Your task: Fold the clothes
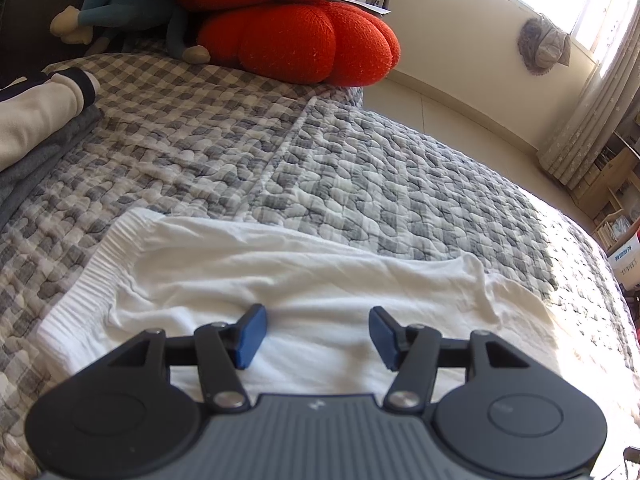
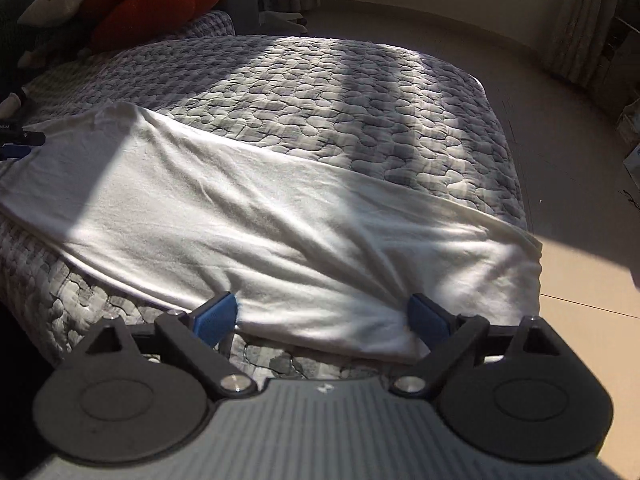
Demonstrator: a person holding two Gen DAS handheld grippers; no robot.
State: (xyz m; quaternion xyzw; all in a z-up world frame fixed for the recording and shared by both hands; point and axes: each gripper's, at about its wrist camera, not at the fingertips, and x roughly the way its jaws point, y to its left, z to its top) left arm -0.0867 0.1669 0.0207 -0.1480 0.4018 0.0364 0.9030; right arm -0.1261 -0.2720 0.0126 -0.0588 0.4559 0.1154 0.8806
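Observation:
A white garment (image 1: pixel 280 264) with a ribbed band (image 1: pixel 100 264) at its left end lies spread on the grey checked quilt (image 1: pixel 360 152). My left gripper (image 1: pixel 316 322) hovers over its near part, blue pads apart with only flat cloth below them. In the right wrist view the same white garment (image 2: pixel 240 200) stretches across the bed to its corner. My right gripper (image 2: pixel 322 314) stands wide open at the cloth's near edge, with the hem lying between the pads and not pinched. The left gripper (image 2: pixel 20 140) shows at the far left edge of that view.
A red knitted cushion (image 1: pixel 296 40) and a blue stuffed toy (image 1: pixel 116 8) sit at the bed's head. A stack of cream and grey folded clothes (image 1: pixel 32 132) lies at the left. Beyond the quilt (image 2: pixel 320 92) are the floor (image 2: pixel 560 140), curtains (image 1: pixel 592 112) and shelves.

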